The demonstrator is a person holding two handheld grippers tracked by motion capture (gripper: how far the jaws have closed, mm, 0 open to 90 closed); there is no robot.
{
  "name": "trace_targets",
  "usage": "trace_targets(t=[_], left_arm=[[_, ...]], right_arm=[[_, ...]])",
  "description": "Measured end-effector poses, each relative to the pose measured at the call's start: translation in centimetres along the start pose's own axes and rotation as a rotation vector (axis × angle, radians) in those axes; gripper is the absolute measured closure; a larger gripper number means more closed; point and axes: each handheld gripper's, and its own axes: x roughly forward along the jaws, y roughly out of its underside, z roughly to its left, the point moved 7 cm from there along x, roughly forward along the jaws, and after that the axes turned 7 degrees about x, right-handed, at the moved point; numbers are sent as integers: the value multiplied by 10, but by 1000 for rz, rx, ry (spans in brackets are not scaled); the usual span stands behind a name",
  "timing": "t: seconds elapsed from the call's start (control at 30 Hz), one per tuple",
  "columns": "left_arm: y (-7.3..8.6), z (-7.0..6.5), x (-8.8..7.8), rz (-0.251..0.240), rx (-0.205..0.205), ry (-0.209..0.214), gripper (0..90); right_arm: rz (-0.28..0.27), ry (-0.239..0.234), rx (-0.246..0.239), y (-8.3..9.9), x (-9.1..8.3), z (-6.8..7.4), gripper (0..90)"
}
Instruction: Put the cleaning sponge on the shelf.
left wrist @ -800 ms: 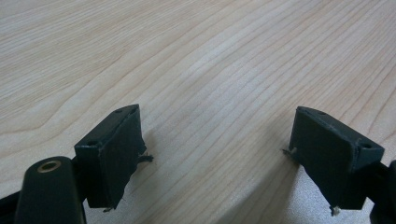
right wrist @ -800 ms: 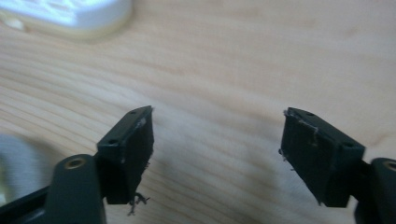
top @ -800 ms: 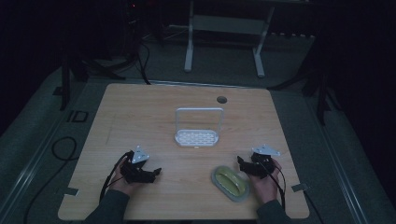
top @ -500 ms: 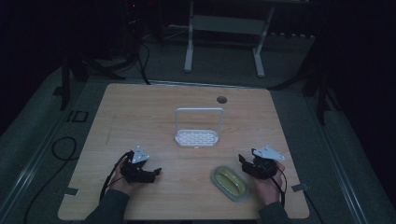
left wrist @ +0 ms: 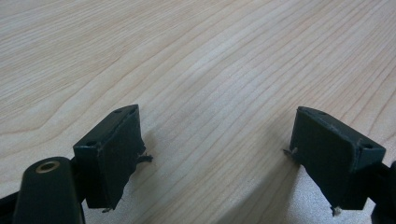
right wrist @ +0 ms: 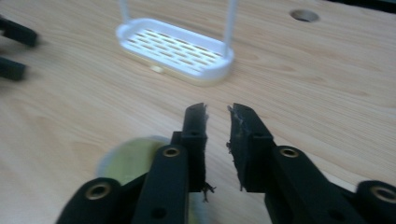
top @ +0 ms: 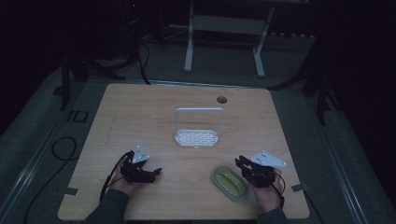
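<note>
1. The oval grey dish with a yellow-green bar of soap in it (top: 229,182) lies on the near right part of the table, just left of my right gripper (top: 243,164). In the right gripper view the dish (right wrist: 128,161) shows as a blurred pale-green shape below and left of the jaws.
2. My right gripper (right wrist: 217,112) has its two black jaws drawn close, with a narrow slit left between them and nothing in that slit. It touches no part of the dish.
3. My left gripper (top: 156,172) rests low at the near left; its jaws (left wrist: 212,140) stand wide apart over bare wood and hold nothing.
4. The white plastic slotted soap rack with a tall wire loop handle (top: 197,138) stands upright at mid-table, beyond both grippers and well apart from the dish. Its tray (right wrist: 175,49) is empty.
5. Progress, as I judge it: the work appears to be moving the soap or its dish to the rack, and no part of that is done. Grasping, lifting and placing all remain.
6. Surroundings: the light wooden table (top: 140,107) has a round cable hole (top: 222,99) on its far side.
7. Obstruction: the table between dish and rack is open; the upright loop handle is the one thing to steer around.
</note>
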Motion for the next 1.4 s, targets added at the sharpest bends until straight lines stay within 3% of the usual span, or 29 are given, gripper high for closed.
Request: trace_targets(t=[0.13,0.2,0.33,0.53,1.07,1.4], left_arm=[[0,0,0,0,0,0,170],[0,0,0,0,0,0,170],[0,0,0,0,0,0,170],[0,0,0,0,-1,-1,170],[0,0,0,0,-1,-1,170],[0,0,0,0,-1,-2,170]], right_arm=[[-2,-55,-21,0,-5,19,894],[-1,-62,-29,0,-6,23,899],[26,-104,-61,8,-9,45,900],[62,-111,-84,20,-6,60,900],[131,-61,-83,31,7,51,900],[133,-51,-82,30,-3,40,900]])
